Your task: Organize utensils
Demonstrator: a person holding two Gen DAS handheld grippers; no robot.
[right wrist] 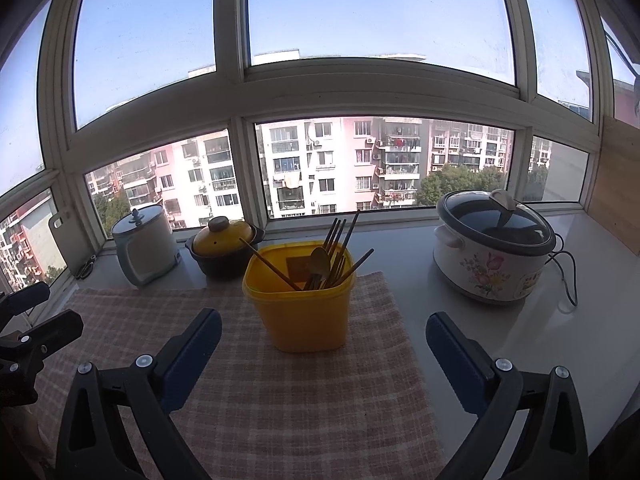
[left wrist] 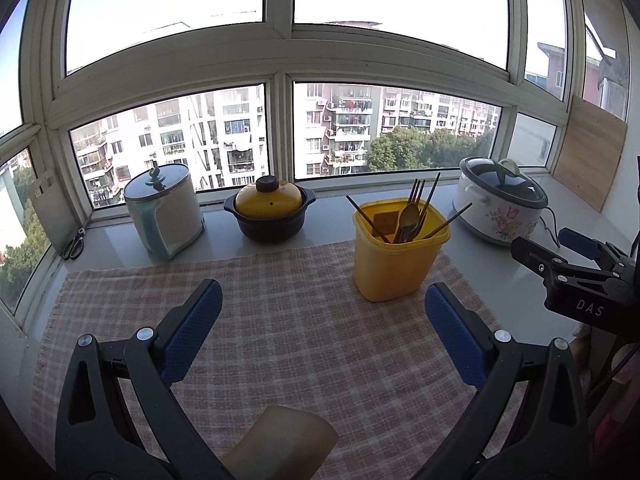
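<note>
A pale tabletop (right wrist: 500, 344) runs under wide windows (right wrist: 360, 24), a checked cloth (left wrist: 320, 320) spread on it. On the cloth's far edge stands a yellow bin (right wrist: 300, 304) holding chopsticks (right wrist: 340, 236) and a spoon (right wrist: 320, 260); behind-left of the bin sit a clay pot (left wrist: 269, 212) and a kettle (left wrist: 164, 212), to its right a cooker (right wrist: 492, 248). Both the left claw (left wrist: 323, 308) and right claw (right wrist: 323, 336) gape wide and empty, near side of the bin.
</note>
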